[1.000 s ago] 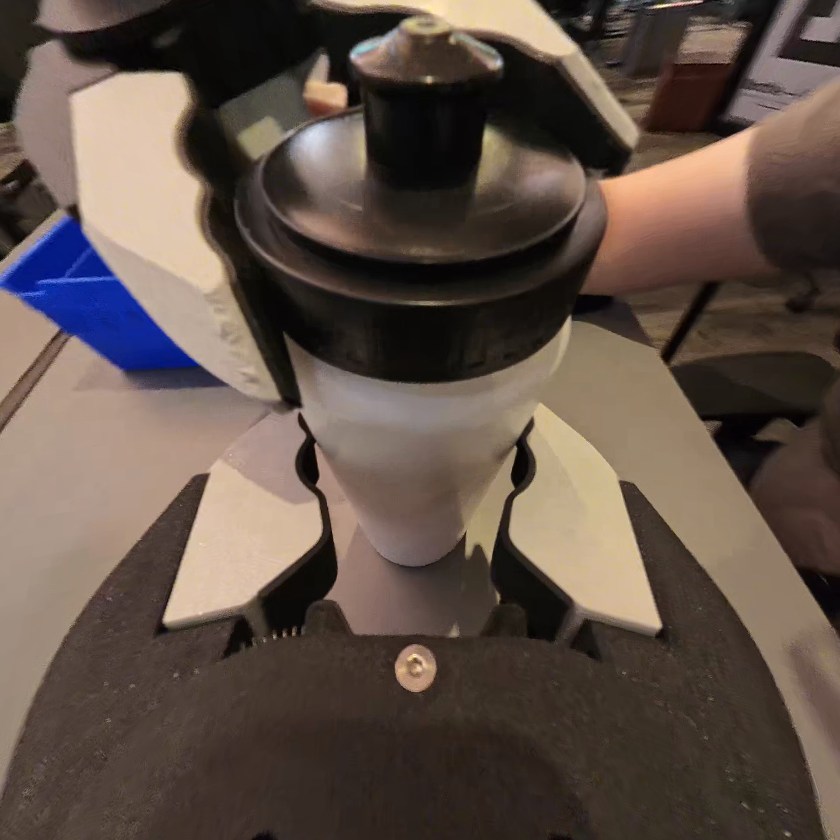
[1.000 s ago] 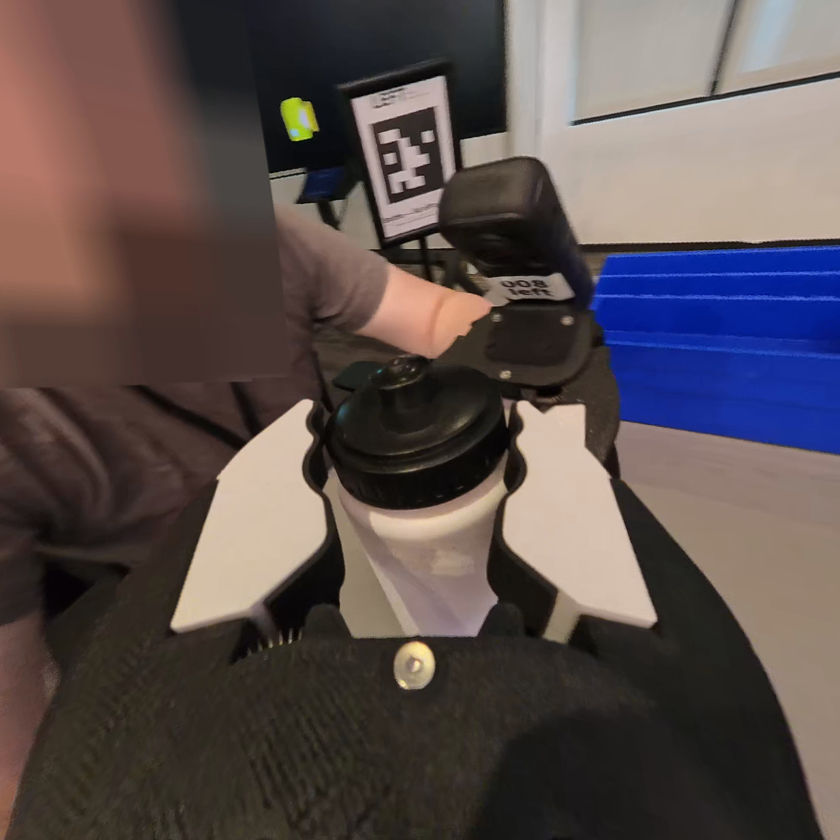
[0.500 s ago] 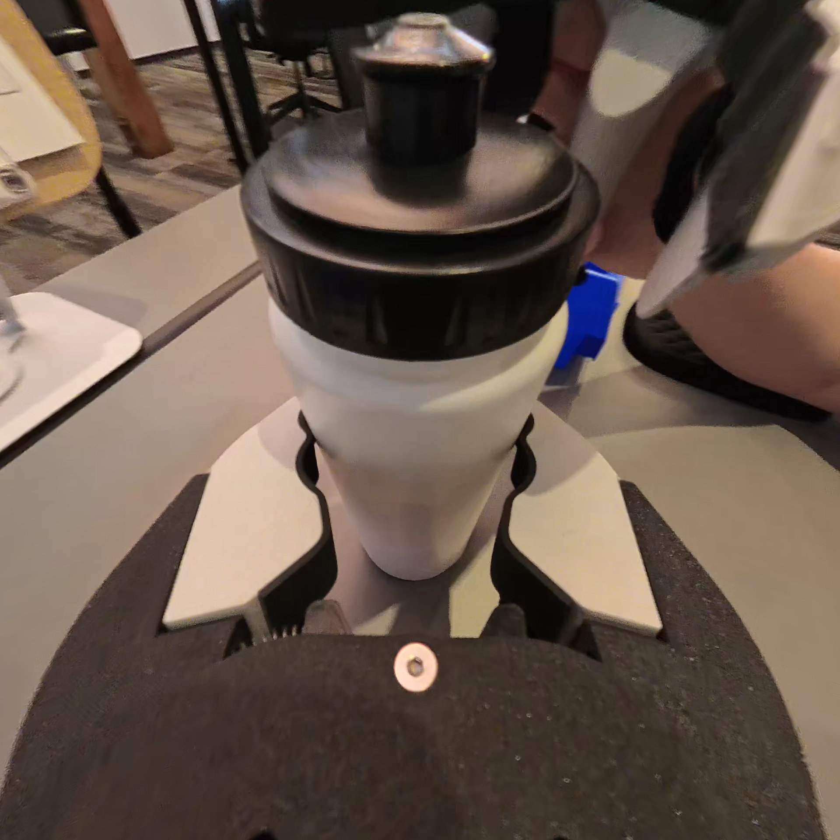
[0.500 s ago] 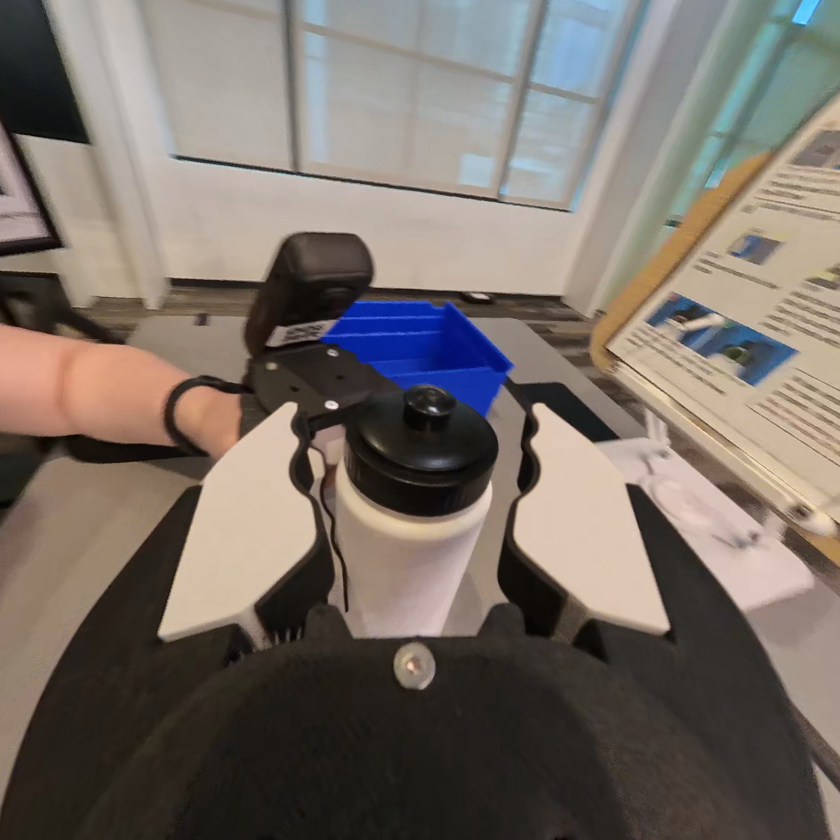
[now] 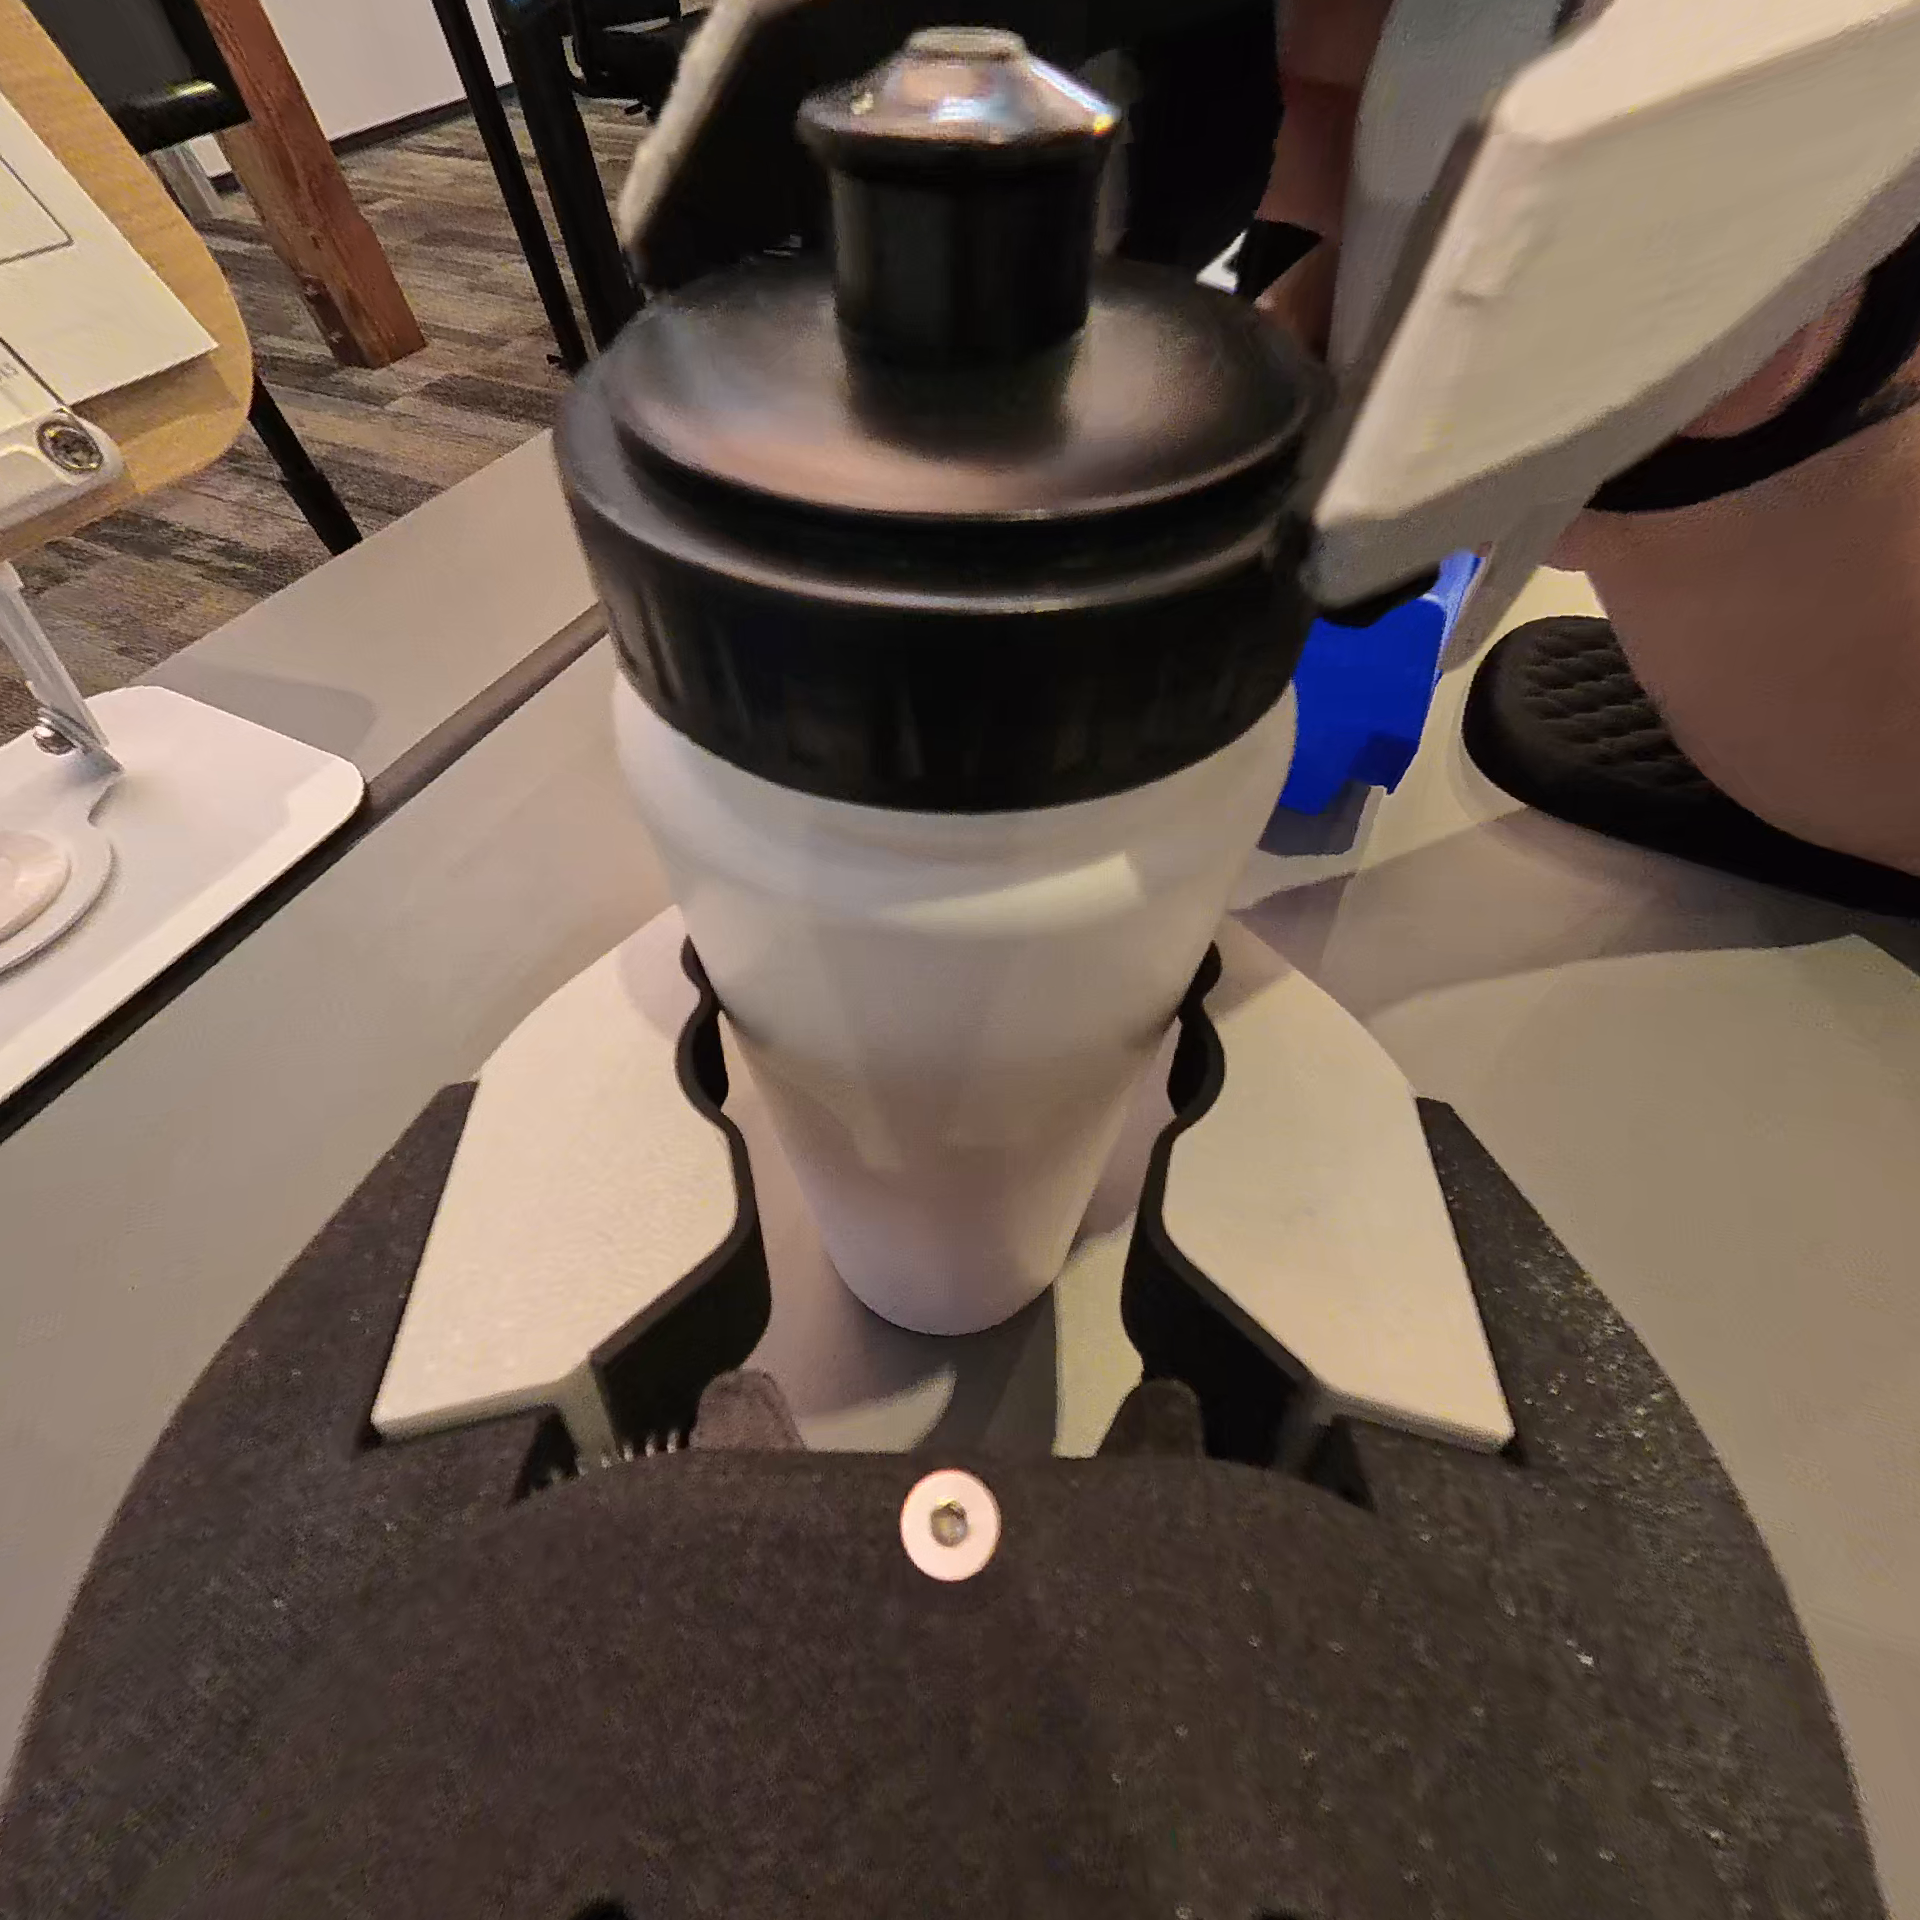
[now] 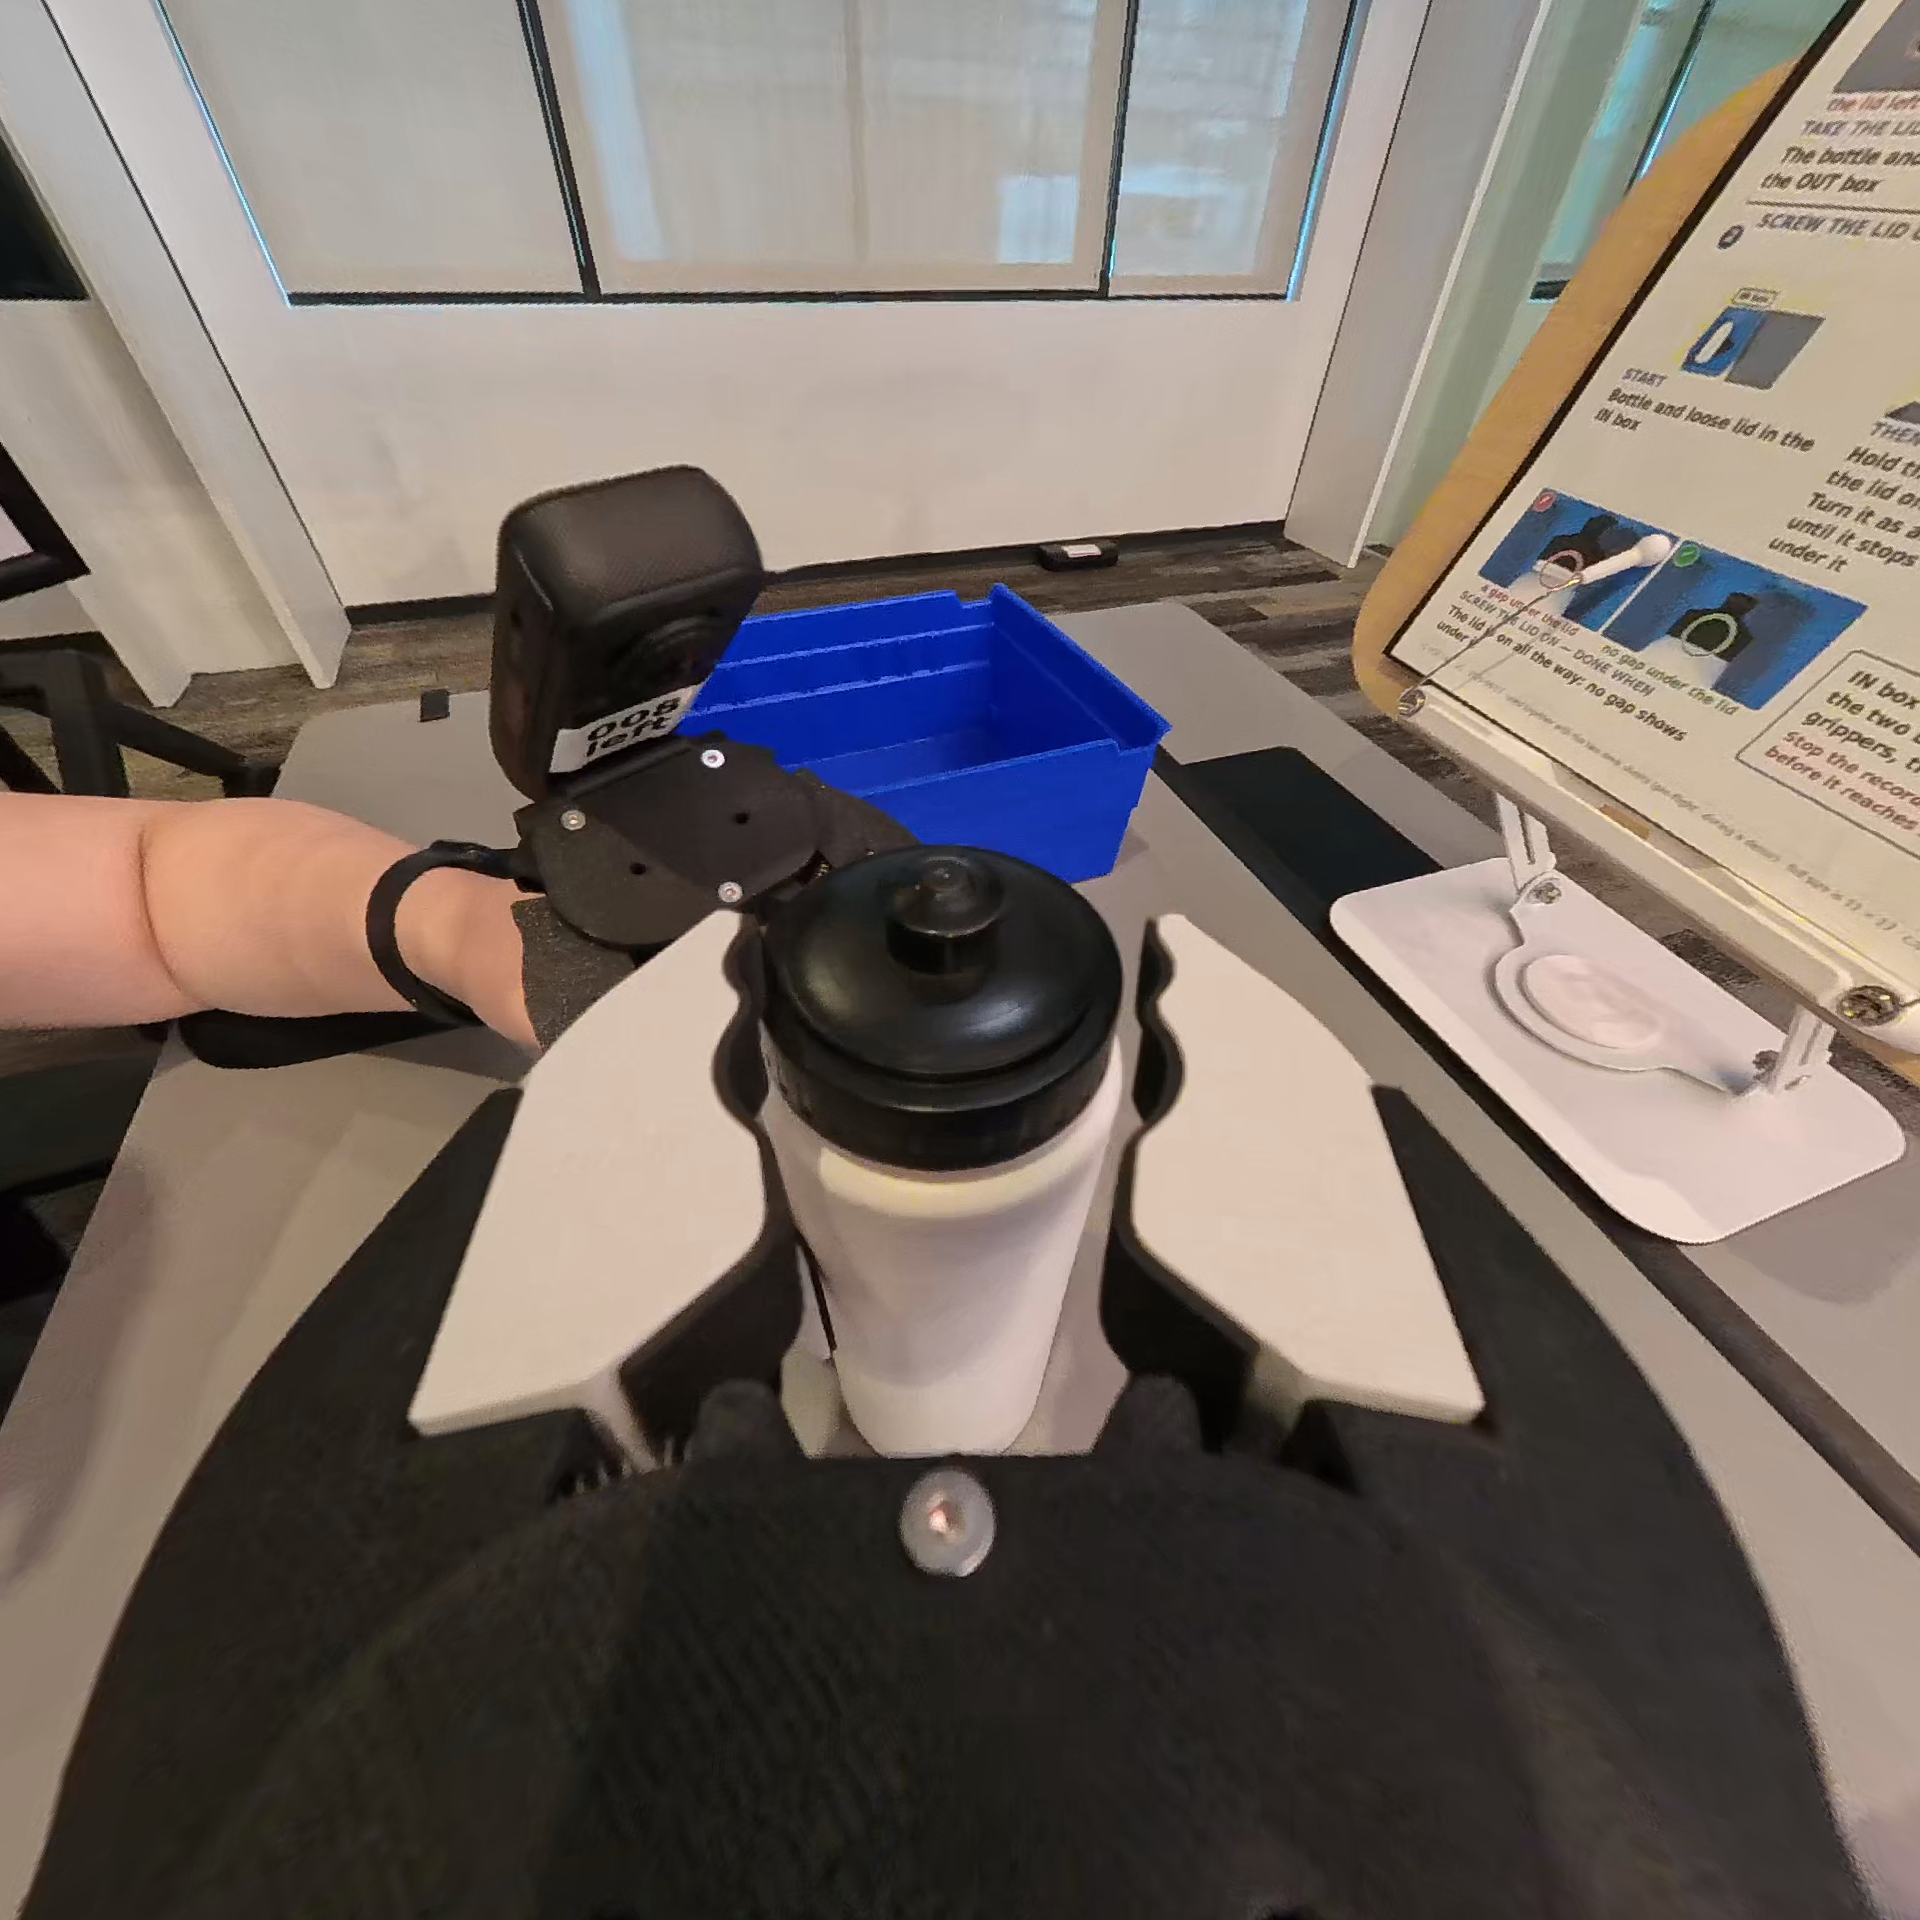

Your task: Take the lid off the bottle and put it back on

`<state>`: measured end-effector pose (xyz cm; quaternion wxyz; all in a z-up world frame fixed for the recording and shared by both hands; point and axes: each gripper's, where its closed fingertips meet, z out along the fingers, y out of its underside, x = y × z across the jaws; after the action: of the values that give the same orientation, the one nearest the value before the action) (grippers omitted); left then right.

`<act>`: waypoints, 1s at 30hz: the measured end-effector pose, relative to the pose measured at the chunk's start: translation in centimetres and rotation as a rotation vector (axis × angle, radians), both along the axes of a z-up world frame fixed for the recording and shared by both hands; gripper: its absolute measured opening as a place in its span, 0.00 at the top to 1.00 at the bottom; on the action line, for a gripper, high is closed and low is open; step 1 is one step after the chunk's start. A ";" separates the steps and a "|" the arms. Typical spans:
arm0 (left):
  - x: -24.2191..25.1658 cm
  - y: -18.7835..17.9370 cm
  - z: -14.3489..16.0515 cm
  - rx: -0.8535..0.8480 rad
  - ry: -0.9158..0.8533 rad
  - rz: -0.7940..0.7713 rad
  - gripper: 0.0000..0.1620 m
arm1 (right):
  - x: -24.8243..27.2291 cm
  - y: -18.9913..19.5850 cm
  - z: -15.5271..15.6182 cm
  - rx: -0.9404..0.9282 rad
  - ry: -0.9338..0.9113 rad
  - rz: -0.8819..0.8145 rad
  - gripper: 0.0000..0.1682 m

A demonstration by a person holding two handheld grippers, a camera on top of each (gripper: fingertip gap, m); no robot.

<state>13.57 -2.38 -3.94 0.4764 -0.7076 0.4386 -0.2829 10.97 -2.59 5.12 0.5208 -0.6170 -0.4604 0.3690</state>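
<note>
Bottle (image 5: 935, 1039) work begins at our left gripper (image 5: 951, 1049), whose two white fingers (image 5: 582, 1226) are closing on the lower white body so that it is standing upright on the grey table (image 5: 312, 987) and cannot turn while the cap is being worked. Up top, our right gripper (image 6: 940, 1039) is straddling the black screw lid (image 6: 940, 997), its fingers (image 6: 1268, 1195) sitting on either side of the ribbed rim; in the right wrist view a narrow gap shows on both sides, so we cannot tell whether it is gripping or only bracketing the cap. We are judging that holding low with one tool and high with the other is what lets the cap be twisted against a steady body. The lid is sitting fully on the neck, no gap showing beneath it. Beyond, a blue bin (image 6: 935, 717) is waiting on the table, and an instruction board on a white stand (image 6: 1621, 1039) is off to the side.
</note>
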 end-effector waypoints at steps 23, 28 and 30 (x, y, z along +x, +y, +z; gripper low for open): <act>3.4 -8.7 0.0 -0.021 -0.009 -0.515 0.48 | 2.3 -8.4 -0.6 0.000 -0.014 0.690 0.57; 2.1 -3.4 0.0 -0.014 -0.027 -0.213 0.48 | 0.6 -3.7 1.0 0.024 0.047 0.330 0.47; 1.2 -1.6 0.1 -0.028 -0.053 -0.106 0.47 | 0.1 -1.4 1.4 -0.010 0.092 0.147 0.47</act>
<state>14.72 -3.98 -3.87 0.4622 -0.6823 0.4586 -0.3325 11.11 -3.97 6.47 0.5098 -0.5665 -0.4781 0.4366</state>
